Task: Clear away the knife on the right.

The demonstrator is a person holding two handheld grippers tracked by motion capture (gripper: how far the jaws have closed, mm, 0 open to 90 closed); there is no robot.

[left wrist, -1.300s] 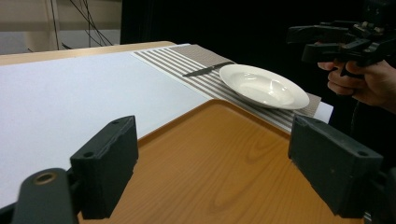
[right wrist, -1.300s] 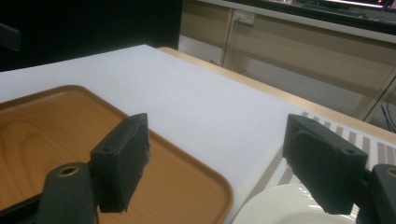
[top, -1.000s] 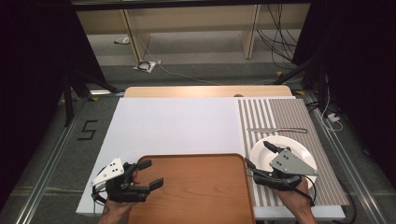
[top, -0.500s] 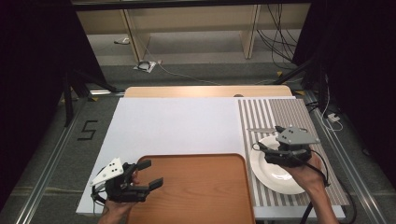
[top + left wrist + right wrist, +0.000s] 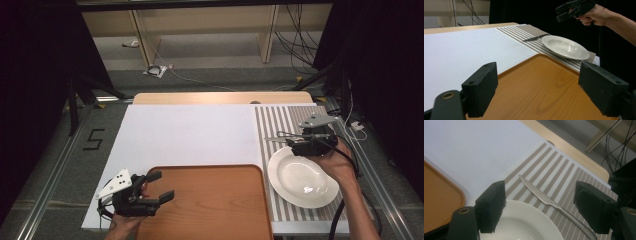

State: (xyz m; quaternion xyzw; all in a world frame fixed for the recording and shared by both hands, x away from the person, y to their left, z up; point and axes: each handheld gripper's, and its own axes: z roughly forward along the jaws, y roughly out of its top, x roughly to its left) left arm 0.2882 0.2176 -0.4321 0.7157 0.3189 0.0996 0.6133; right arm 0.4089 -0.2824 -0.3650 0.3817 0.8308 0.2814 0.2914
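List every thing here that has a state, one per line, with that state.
Left claw: open, empty, at the tray's left edge.
Right claw: open, empty, above the knife.
Plate: upright, empty, on the mat.
Knife: flat on the mat, beside the plate.
Tray: flat, empty.
Mat: spread flat.
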